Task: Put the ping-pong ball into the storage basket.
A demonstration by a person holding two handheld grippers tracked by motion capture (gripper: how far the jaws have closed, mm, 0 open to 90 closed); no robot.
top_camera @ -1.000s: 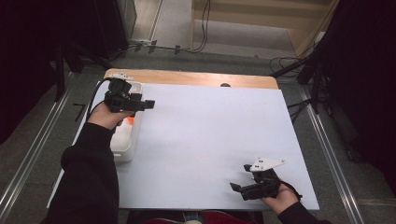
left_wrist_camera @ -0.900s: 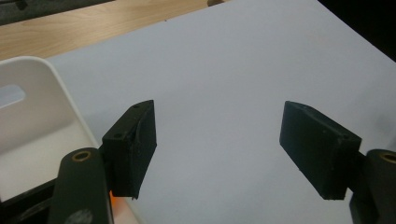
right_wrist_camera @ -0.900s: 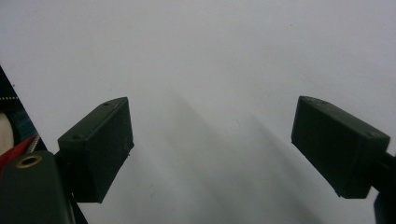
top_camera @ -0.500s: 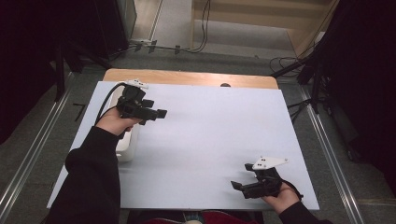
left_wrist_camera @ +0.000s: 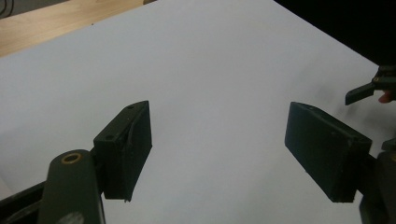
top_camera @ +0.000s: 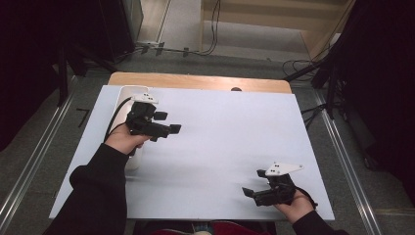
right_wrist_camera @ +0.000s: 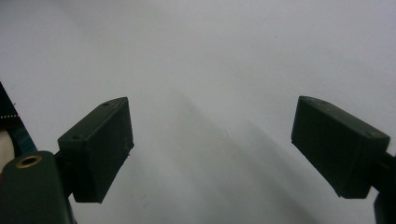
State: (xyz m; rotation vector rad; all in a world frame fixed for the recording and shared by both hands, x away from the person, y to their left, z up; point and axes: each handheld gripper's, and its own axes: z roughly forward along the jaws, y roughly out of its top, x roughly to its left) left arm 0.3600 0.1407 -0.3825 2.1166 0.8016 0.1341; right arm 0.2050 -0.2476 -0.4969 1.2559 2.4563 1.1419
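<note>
White tray (top_camera: pixel 131 93) sits just behind my left claw (top_camera: pixel 166 123), whose jaws are spread and empty. Right claw (top_camera: pixel 252 192), also released, is well apart from it. I could bump the tray if I swing back blind.

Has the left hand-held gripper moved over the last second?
Yes. The left hand-held gripper has moved off the white tray at the table's left edge, toward the table's middle.

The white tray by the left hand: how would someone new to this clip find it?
Start at the white sheet covering the table, then go to its far left edge. The tray lies there lengthwise, partly under the left gripper and hand. Its raised rounded rim sets it apart from the flat sheet.
</note>
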